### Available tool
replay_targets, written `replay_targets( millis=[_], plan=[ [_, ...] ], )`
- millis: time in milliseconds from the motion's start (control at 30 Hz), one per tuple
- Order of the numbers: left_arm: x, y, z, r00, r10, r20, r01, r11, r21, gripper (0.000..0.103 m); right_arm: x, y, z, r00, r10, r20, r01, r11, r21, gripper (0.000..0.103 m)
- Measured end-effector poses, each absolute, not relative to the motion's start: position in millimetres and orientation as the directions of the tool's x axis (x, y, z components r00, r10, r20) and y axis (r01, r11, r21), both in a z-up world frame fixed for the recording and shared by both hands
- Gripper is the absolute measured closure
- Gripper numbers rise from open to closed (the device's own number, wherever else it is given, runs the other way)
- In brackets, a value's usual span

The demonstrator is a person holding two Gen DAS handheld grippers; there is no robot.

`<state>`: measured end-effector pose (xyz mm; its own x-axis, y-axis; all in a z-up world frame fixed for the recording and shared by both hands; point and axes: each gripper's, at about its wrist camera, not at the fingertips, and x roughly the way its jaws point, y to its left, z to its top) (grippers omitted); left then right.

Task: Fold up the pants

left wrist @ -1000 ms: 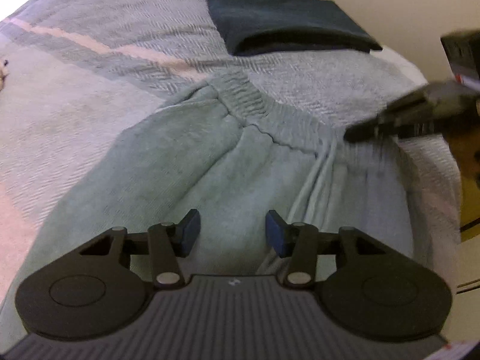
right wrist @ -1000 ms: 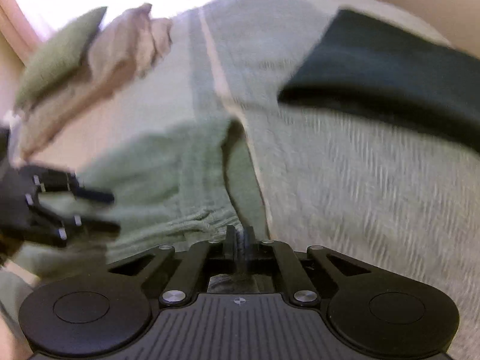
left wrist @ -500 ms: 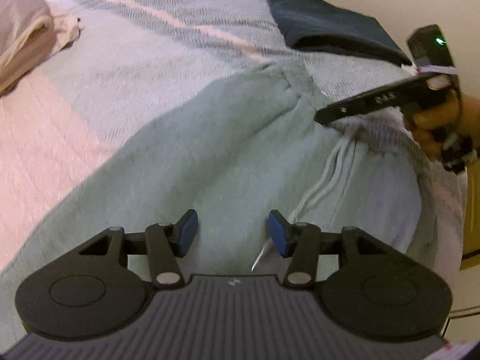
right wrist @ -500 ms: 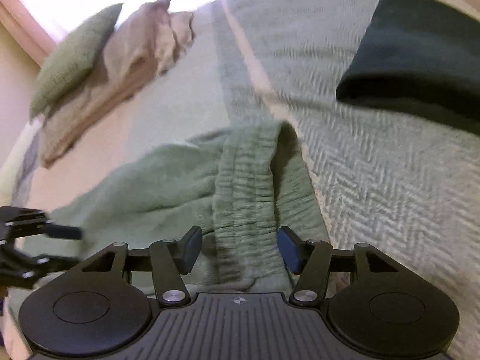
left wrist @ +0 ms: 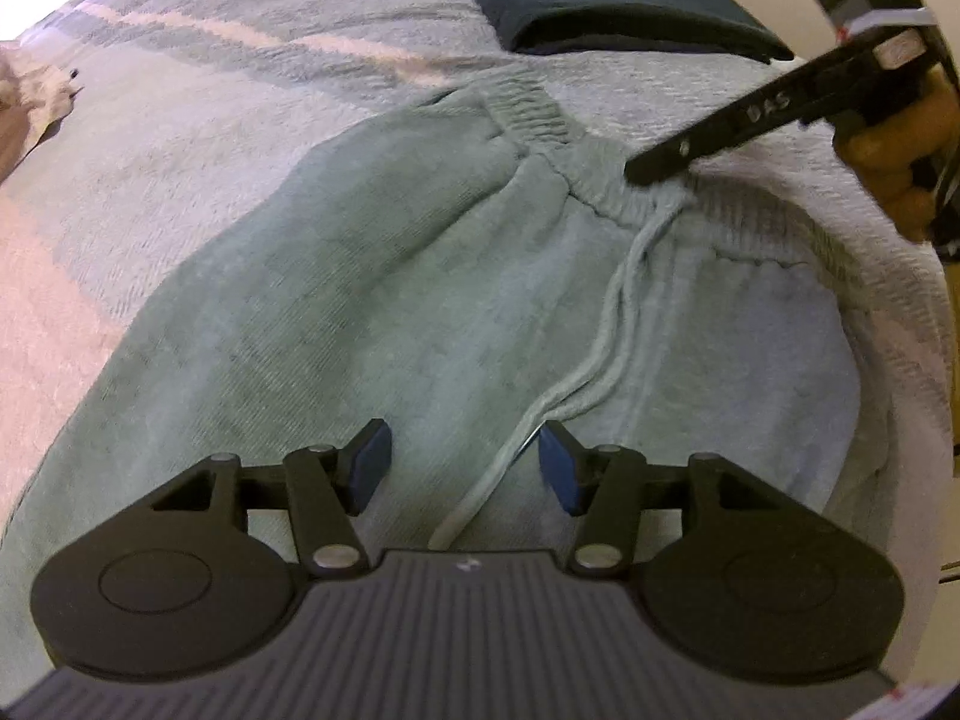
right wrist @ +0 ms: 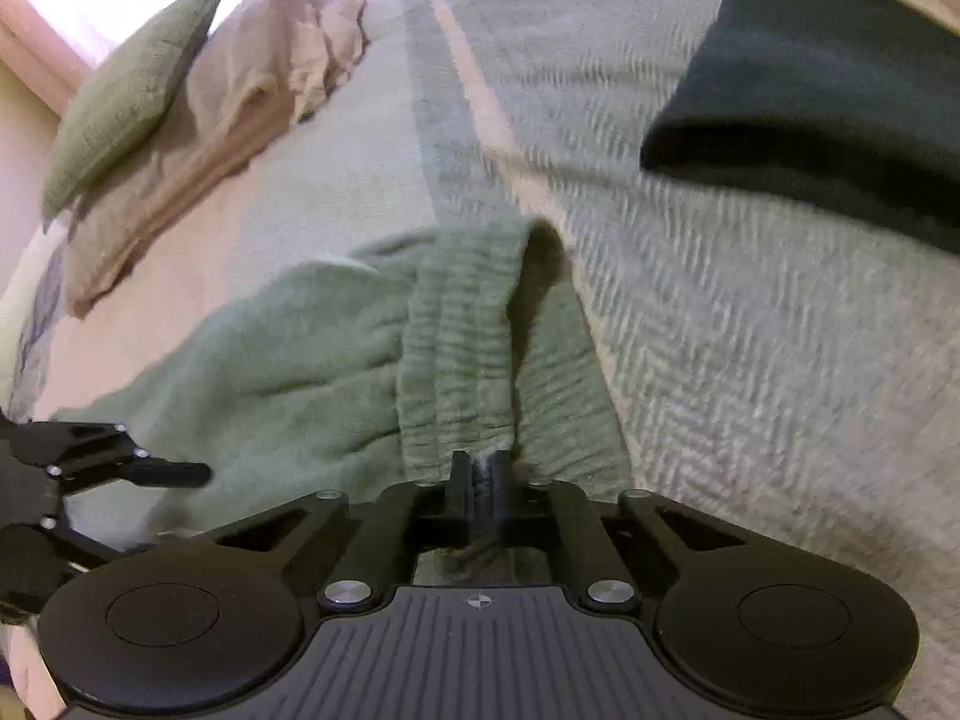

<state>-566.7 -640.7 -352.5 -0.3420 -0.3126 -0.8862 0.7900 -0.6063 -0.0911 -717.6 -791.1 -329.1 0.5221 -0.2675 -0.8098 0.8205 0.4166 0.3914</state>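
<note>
Count: one pair of pale green fleece pants point(left wrist: 372, 276) on a bed with a herringbone woven bedspread point(right wrist: 750, 360), one folded dark teal garment point(right wrist: 828, 84), two pillows point(right wrist: 132, 90), two drawstring cords point(left wrist: 606, 324). Pants lie flat, waistband toward the dark garment; the legs run out of view, cut off. Right tongs point(right wrist: 480, 474) are clamped on the ribbed waistband point(right wrist: 462, 354). Left tongs point(left wrist: 462, 462) are opening, partway apart, above the fabric with one cord between them, not pinched.
</note>
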Motion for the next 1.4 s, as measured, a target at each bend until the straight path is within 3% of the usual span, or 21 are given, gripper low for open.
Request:
replay_targets(
  millis=[100,233,300,367,433,500,733,967,1333,1367,1400],
  plan=[
    [-579,-652,-356,-0.355,-0.32,-0.879,0.783,-0.616,-0.092,0.054,-726,-795,-305,0.513,-0.356,-0.781,0.826,0.452,0.336,0.103],
    [-581,-658,-360,-0.366,-0.316,-0.875,0.781,-0.616,-0.103,0.052,-714,-788,-331,0.448,-0.348,-0.824,0.848,0.458,0.267,0.101],
    [-570,-654,-355,-0.367,-0.323,-0.873,0.786,-0.609,-0.106,0.056,-719,-783,-340,0.448,-0.359,-0.819,0.868,0.395,0.302,0.099],
    [-548,-644,-345,-0.358,-0.343,-0.869,0.808,-0.58,-0.104,0.056,-725,-779,-336,0.432,-0.384,-0.816,0.885,0.354,0.302,0.092],
    [-514,-631,-332,-0.344,-0.371,-0.862,0.843,-0.527,-0.11,0.056,-723,-767,-324,0.366,-0.427,-0.827,0.913,0.337,0.23,0.064],
    [-478,-614,-319,-0.316,-0.399,-0.861,0.873,-0.478,-0.099,0.056,-722,-753,-310,0.322,-0.462,-0.826,0.928,0.327,0.178,0.059],
    [-327,-497,-278,-0.117,-0.472,-0.873,0.965,-0.261,0.011,0.054,-686,-652,-271,0.294,-0.483,-0.825,0.943,0.289,0.167,0.058],
    [-206,-350,-271,0.079,-0.427,-0.901,0.97,-0.177,0.169,0.051,-610,-539,-276,0.351,-0.359,-0.865,0.905,0.366,0.216,0.057],
    [-151,-280,-336,0.195,-0.486,-0.852,0.731,-0.507,0.457,0.05,-504,-443,-281,0.367,-0.296,-0.882,0.809,0.57,0.146,0.054],
    [-148,-281,-343,0.201,-0.496,-0.845,0.708,-0.522,0.475,0.052,-503,-441,-282,0.362,-0.298,-0.883,0.807,0.575,0.137,0.054],
    [-145,-284,-350,0.202,-0.495,-0.845,0.696,-0.535,0.48,0.071,-501,-438,-284,0.35,-0.298,-0.888,0.806,0.579,0.124,0.054]
  ],
)
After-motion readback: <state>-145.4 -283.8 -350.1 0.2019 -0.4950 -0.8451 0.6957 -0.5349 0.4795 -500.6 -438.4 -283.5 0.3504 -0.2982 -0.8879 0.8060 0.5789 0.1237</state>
